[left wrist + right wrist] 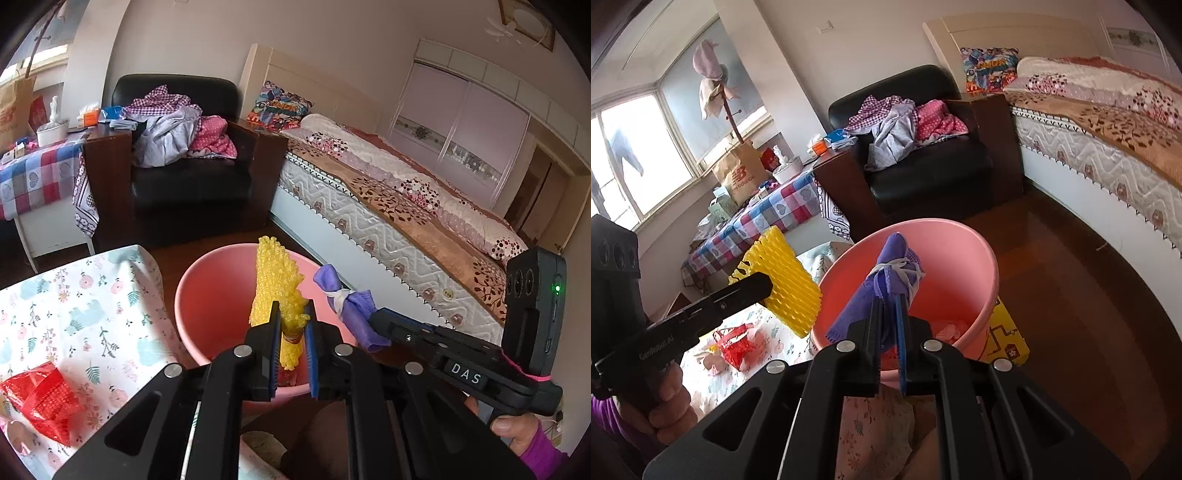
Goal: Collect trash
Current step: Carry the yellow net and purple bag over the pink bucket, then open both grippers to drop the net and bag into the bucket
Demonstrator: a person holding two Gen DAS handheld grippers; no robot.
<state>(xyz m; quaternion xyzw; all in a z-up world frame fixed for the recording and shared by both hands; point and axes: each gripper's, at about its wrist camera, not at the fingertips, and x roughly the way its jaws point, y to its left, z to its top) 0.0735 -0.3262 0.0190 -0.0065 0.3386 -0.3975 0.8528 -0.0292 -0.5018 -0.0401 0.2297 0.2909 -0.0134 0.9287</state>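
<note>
My left gripper [292, 314] is shut on a yellow foam net sleeve [275, 280] and holds it upright over the pink bucket [207, 295]. The sleeve also shows in the right wrist view [786, 284]. My right gripper [888, 306] is shut on a purple cloth bundle [890, 273] tied with white string, held over the pink bucket [960, 258]. The bundle shows in the left wrist view [347, 306] at the bucket's right rim. Some pink scraps [947, 328] lie inside the bucket.
A floral-cloth table [74, 314] carries a red net bag [44, 398], which also shows in the right wrist view [737, 345]. A black armchair [184, 166] with clothes, a checked-cloth table [37, 177] and a bed [406, 199] stand behind. A yellow box [1004, 332] sits beside the bucket.
</note>
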